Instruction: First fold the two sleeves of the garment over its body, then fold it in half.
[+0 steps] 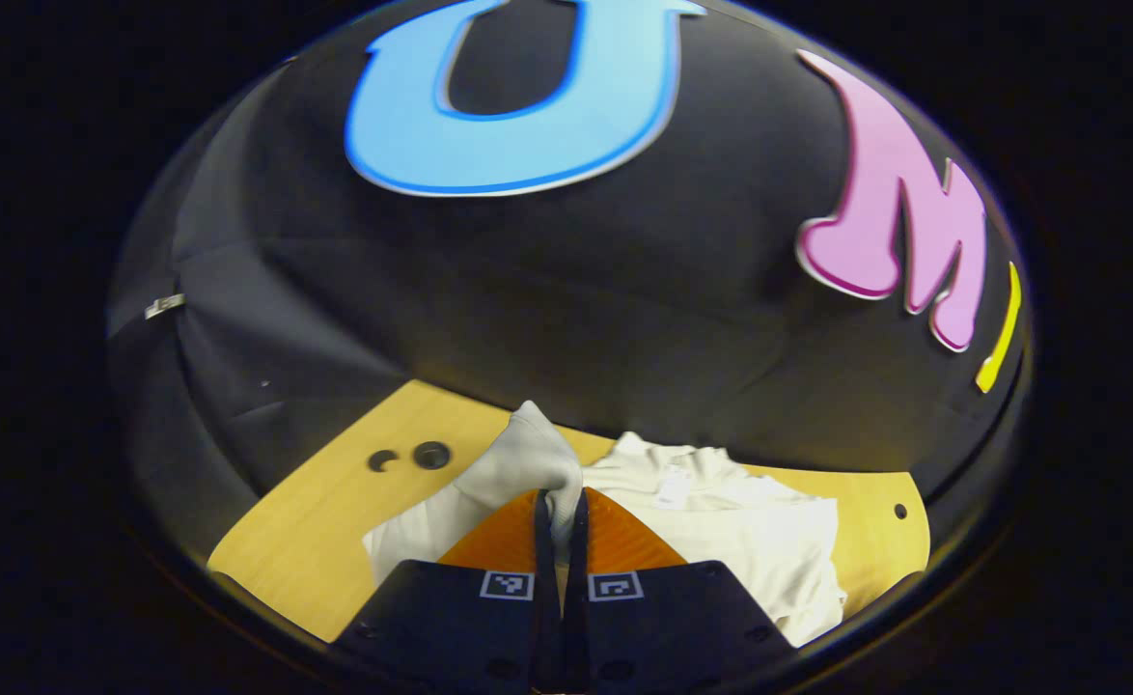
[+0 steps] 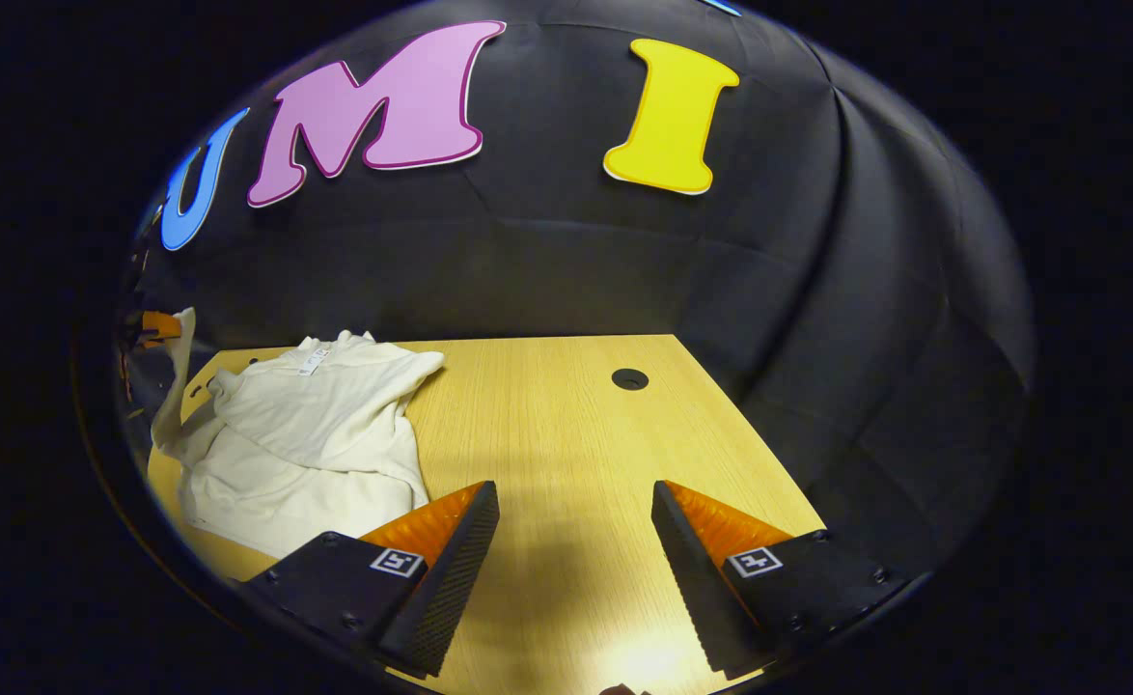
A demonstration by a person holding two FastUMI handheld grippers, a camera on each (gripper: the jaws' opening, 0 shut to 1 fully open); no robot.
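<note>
L gripper [image 1: 559, 516] pinches cream cotton garment's [image 2: 296, 439] lifted sleeve [image 1: 528, 458]; R gripper [image 2: 574, 521] gapes, holding nothing, over light wooden desk [image 2: 566, 425]. Risk: thin pinch slips, sleeve drops crooked.

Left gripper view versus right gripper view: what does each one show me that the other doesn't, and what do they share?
Left gripper view: a close look at the left gripper pinched shut on a raised sleeve. Right gripper view: the right gripper open above the wooden table, a round hole in the wood, and that sleeve seen from afar, lifted at the far left. Shared: the white garment lying on the table, with the black cloth wall behind.
</note>
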